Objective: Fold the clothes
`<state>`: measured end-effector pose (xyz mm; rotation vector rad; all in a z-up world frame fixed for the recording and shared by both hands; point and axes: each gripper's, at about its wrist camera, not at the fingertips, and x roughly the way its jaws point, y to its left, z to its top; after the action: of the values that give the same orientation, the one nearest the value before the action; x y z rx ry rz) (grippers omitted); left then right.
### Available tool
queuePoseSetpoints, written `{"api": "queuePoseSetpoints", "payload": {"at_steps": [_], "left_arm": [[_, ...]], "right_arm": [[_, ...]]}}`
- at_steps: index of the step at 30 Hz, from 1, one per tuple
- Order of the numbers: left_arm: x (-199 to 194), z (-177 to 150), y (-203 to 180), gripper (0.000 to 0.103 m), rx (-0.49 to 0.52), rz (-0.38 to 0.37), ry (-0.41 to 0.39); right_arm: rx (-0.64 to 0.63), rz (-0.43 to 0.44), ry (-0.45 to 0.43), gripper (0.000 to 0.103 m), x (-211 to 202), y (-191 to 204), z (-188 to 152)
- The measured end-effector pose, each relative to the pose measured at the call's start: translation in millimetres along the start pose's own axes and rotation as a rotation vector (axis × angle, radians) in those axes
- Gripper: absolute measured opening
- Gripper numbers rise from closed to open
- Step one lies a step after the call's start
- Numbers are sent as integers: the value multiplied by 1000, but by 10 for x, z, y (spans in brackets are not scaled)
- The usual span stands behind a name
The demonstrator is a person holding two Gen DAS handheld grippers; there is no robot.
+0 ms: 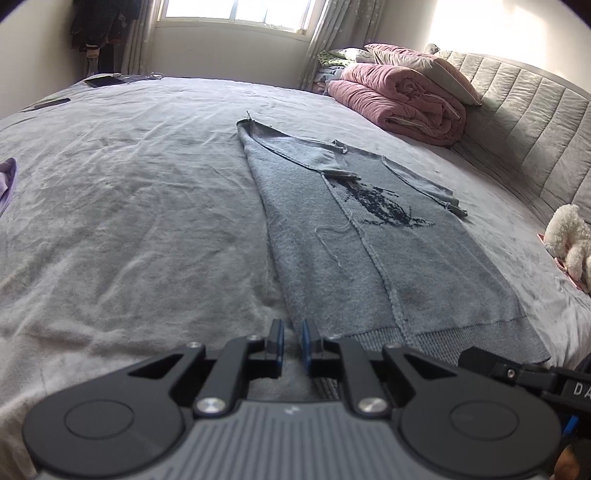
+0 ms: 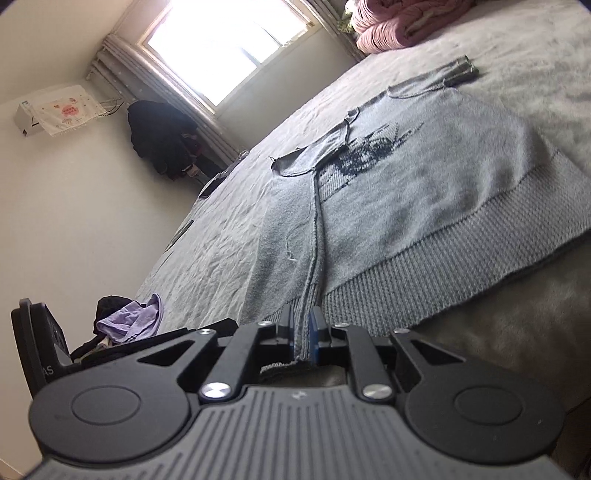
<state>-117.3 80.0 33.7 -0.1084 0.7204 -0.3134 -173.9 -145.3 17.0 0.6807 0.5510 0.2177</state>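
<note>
While right gripper [image 2: 302, 334] pinches sweater [image 2: 424, 177] hem, left gripper [image 1: 292, 341] hovers

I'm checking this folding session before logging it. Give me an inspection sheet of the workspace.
Surface: bed sheet, grey, wrinkled.
Job's things: grey sweater lying flat, sleeves folded in, loose thread on top.
Clutter: purple garment, pink quilt, white plush toy, dark flat items at the far edge.
Grippers: left tool slightly apart at the hem's corner, grip unclear; right tool shut on the ribbed hem.
Cables: nothing seen.
Surroundings: window, curtains, padded headboard.
</note>
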Motion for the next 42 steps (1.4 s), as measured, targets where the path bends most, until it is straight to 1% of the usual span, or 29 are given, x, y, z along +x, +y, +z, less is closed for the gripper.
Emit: {"api": "queuePoseSetpoints", "payload": {"at_steps": [2,4,8,11,14,17,22,25,28,30,32,36,39,40,42], "left_arm": [[0,-8,-65,10,29,-13,-10],[6,-19,-150,10,64,-29,-22],[80,-35,-331,10,131,-47,-29],[160,-44,-425,10,153,-56,-10],[214,-54,-490,10,169,-55,1],[236,-66,-523,10,182,-47,7],[248,-80,-550,10,192,-35,15],[244,-80,-555,10,188,-34,17],[258,-81,-576,10,189,-29,23],[257,-70,-590,10,186,-31,25],[256,-56,-594,11,177,-35,26],[266,-46,-626,11,176,-39,25],[261,-33,-653,11,178,-46,23],[259,-21,-652,11,172,-49,21],[260,4,-642,11,158,-53,19]], "right_arm": [[-25,-18,-16,15,-2,3,10],[-34,-43,-12,15,45,-19,26],[9,-99,24,15,134,-160,33],[36,-110,32,14,137,-245,54],[30,-133,13,14,87,-284,106],[61,-160,3,14,44,-384,166],[125,-215,-35,13,-86,-555,284],[149,-276,-81,13,-200,-666,362],[205,-351,-119,13,-310,-839,437],[240,-387,-139,9,-393,-953,477],[252,-424,-163,8,-474,-1020,508],[260,-453,-187,6,-566,-1090,546],[260,-477,-205,8,-620,-1113,566],[262,-489,-213,16,-640,-1123,576],[276,-495,-225,16,-678,-1162,592]]}}
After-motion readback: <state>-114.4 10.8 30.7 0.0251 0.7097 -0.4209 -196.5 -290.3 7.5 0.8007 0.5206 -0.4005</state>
